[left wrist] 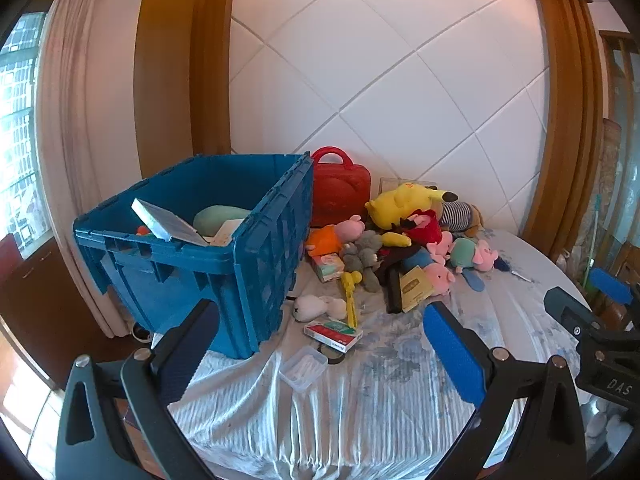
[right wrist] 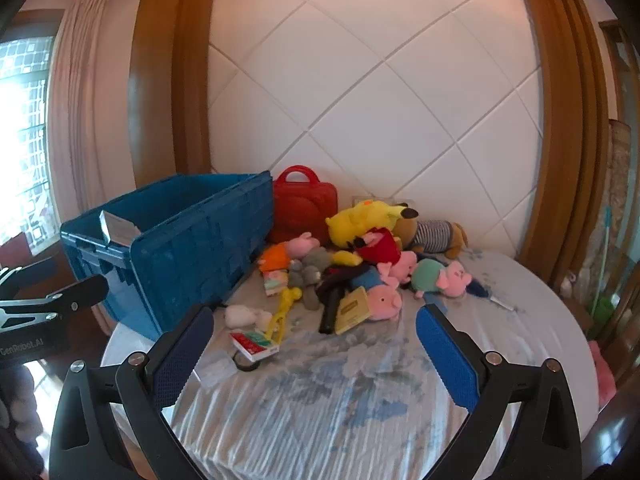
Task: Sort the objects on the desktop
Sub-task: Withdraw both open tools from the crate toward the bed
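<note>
A blue bin (left wrist: pixel 192 248) was seen at the left side of the table (left wrist: pixel 500 304), which was covered with a striped cloth. Some things were already lying in the bin: a grey flat box (left wrist: pixel 168 222), a pale green soft toy (left wrist: pixel 220 216) and a few small bits. So a part of the sorting looked done.

Much was left. A heap of soft toys (right wrist: pixel 360 256) was piled near the back edge of the table, with a yellow toy (right wrist: pixel 360 220) on top and a red case (right wrist: pixel 304 204) stood behind it, touching the bin. Nearer the front, a small white toy (left wrist: pixel 320 306), a yellow clip (left wrist: pixel 350 296), a red and green card box (left wrist: pixel 334 332), a clear little box (left wrist: pixel 302 368) and a roll of tape (right wrist: pixel 246 360) were left on the cloth.

The left gripper (left wrist: pixel 320 344) was held low over the front of the table, beside the bin, pointed at the card box. Its jaws were spread wide apart, and nothing was held in them. The right gripper (right wrist: pixel 314 344) was held level beside it, pointed at the heap. Its jaws were wide apart too, with nothing between them.
</note>
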`<state>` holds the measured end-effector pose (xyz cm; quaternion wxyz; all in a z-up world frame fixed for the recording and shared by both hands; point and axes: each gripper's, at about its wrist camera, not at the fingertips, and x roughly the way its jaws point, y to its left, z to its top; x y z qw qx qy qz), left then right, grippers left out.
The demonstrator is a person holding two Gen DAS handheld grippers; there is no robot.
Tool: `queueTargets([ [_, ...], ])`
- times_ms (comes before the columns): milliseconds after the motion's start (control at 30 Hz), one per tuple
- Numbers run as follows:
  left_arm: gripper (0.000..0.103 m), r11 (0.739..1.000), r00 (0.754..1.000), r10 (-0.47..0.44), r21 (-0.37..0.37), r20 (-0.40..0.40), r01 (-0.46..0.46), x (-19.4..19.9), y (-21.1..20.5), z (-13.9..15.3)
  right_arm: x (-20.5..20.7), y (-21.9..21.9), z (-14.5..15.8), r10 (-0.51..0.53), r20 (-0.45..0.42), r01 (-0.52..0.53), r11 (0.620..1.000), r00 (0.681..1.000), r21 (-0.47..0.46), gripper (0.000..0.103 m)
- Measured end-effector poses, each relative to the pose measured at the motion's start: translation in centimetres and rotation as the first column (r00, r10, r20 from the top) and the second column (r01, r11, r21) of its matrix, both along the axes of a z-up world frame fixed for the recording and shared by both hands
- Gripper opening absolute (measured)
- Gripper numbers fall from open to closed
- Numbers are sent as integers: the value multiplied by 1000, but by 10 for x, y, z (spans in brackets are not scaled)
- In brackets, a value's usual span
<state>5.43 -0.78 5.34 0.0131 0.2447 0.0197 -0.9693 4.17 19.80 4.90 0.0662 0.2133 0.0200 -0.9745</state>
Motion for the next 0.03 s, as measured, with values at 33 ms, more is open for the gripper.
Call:
queueTargets([
  [33, 103, 1000, 1000, 1, 1, 1, -1, 2, -2, 0, 1, -2, -1, 0, 3, 0, 1000, 1000, 3, 103],
])
